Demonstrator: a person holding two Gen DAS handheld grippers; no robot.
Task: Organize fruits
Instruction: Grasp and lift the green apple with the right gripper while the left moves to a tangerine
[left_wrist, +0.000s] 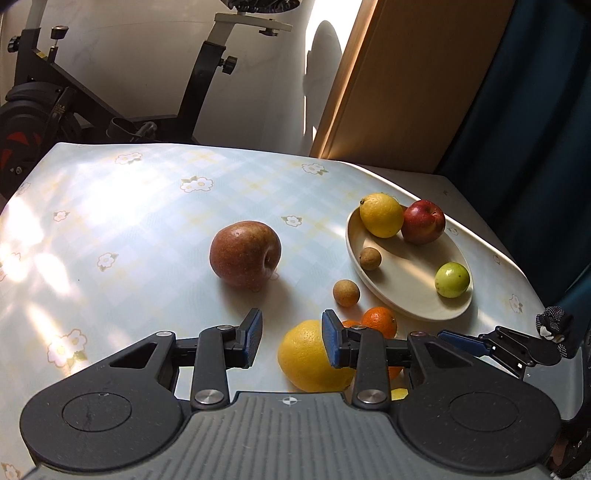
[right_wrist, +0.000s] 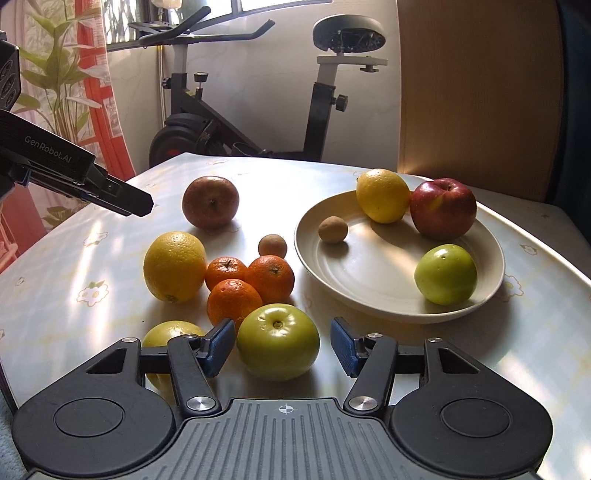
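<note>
A cream plate (right_wrist: 369, 295) (left_wrist: 406, 291) holds a lemon (right_wrist: 382, 195), a red apple (right_wrist: 443, 207), a green apple (right_wrist: 445, 274) and a small brown longan (right_wrist: 333, 229). On the table lie a russet apple (right_wrist: 210, 201) (left_wrist: 244, 254), a yellow orange (right_wrist: 174, 266) (left_wrist: 306, 356), three tangerines (right_wrist: 249, 282), a second longan (right_wrist: 272, 246) and a green apple (right_wrist: 277, 341). My right gripper (right_wrist: 282, 349) is open around this green apple without touching it. My left gripper (left_wrist: 291, 339) is open and empty, just left of the yellow orange.
A yellow fruit (right_wrist: 166, 336) lies partly hidden behind my right gripper's left finger. An exercise bike (right_wrist: 258, 110) stands behind the table. A wooden board (right_wrist: 472, 92) leans at the back right. The table's right edge runs close to the plate.
</note>
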